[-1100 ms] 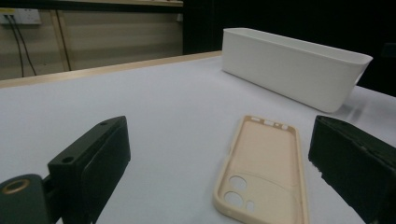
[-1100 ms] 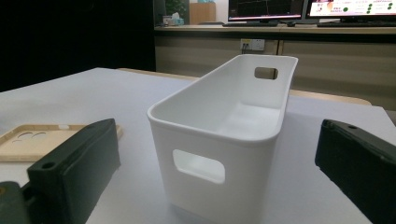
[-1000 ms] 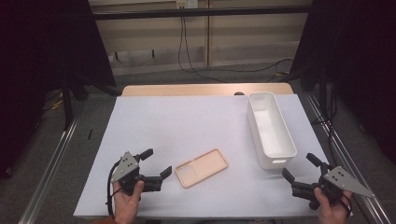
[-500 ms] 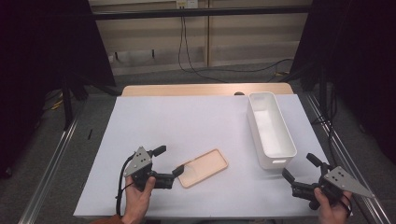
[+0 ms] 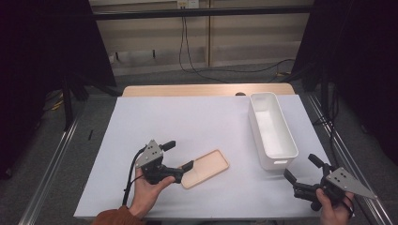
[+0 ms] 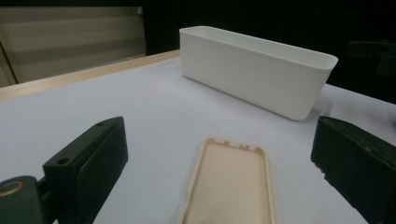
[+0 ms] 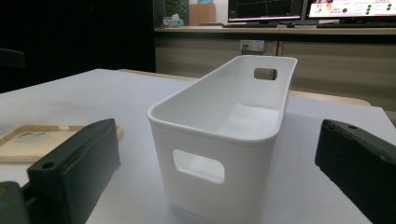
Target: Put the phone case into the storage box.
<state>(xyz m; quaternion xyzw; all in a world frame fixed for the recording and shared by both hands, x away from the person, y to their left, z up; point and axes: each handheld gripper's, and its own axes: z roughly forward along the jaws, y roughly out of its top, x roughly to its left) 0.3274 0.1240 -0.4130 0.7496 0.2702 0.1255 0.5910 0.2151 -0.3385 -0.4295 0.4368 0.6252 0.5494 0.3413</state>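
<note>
**benchrat:** So the step in hand looks like picking up the phone case (image 5: 205, 168), the tan one lying flat, open side up, on the white table cover (image 5: 197, 122) near the front edge, left of centre. Any tips on doing it clean?

**gripfan:** It's thin and flat, so I'd say don't come straight down on it. The left gripper (image 5: 179, 161) is low at the case's near-left end, pointing along its length. From the left gripper view the case (image 6: 229, 184) sits right between the two jaws, camera cutout at the far end. I'd slide a bit farther so the jaws bracket the long sides, keep them level with the table, then squeeze on the rims. Too high and it'll just skate off the edge; too hard and a soft case will probably bow.

**benchrat:** And the jaws themselves?

**gripfan:** Spread wide, holding nothing. One jaw looks just beside the case's corner in the high view, maybe touching, I can't tell. The right gripper (image 5: 302, 174) is also spread and empty, parked at the near right corner just short of the white plastic bin (image 5: 271, 129). Its own view looks straight at the bin's (image 7: 219, 140) near handle cutout.

**benchrat:** Guessing the bin is where it goes.

**gripfan:** Likely, it's empty.
</note>
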